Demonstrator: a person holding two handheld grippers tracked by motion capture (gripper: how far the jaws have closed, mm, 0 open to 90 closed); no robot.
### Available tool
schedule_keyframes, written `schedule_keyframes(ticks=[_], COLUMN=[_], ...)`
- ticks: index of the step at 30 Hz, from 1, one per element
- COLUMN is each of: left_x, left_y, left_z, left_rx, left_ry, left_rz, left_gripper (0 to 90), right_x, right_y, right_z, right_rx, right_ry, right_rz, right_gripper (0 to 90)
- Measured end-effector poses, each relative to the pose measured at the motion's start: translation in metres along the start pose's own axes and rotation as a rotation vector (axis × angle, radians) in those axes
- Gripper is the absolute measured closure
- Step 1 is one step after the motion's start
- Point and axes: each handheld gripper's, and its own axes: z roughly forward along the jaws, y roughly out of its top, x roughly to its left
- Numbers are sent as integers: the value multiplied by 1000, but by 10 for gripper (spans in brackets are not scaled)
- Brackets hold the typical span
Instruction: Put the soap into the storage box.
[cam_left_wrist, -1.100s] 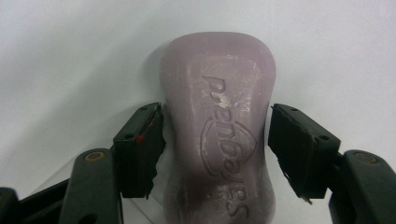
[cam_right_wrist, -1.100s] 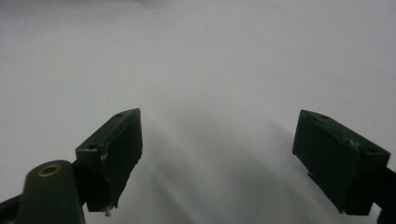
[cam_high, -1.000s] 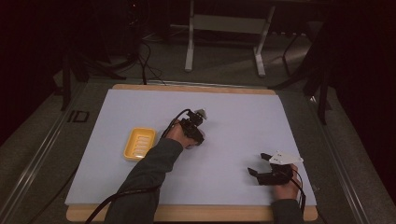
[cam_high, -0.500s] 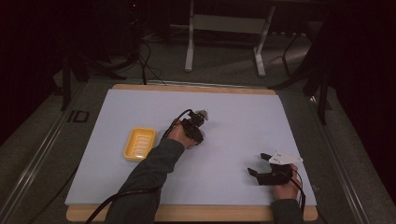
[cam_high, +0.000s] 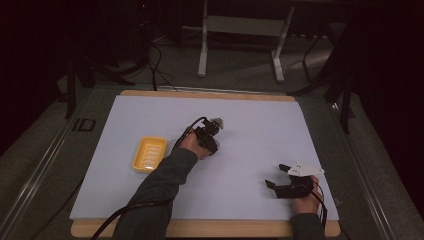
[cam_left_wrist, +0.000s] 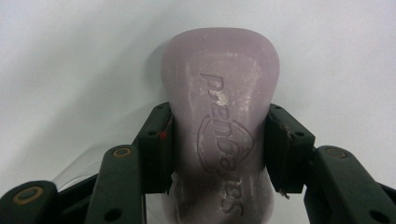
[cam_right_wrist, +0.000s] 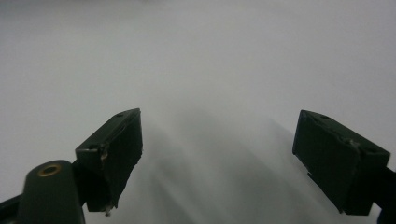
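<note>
While the left gripper is squeezing a pale purple bar of soap between its two jaws, the step in hand looks like picking the soap up. The soap is sitting on the white table mat, just to the right of the yellow soap dish. Next, I think, the soap is going into that dish, so it needs a lift and a short carry. The right gripper is resting wide apart and holding nothing, well away from the dish.

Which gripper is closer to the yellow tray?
Left. The left gripper sits just right of the yellow tray, clamped on a soap bar. The right gripper is open, far across the table.
</note>
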Motion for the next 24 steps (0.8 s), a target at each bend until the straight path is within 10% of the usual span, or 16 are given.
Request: schedule_keyframes(ticks=[24], left_x=[2], left_y=[-3], left_z=[-18], left_rx=[-24], left_ry=[-9], left_rz=[16], left_gripper=[498], right_x=[0], right_y=[0], right_z=[0], right_rx=[-1], right_ry=[-1], right_rz=[-2], right_gripper=[157])
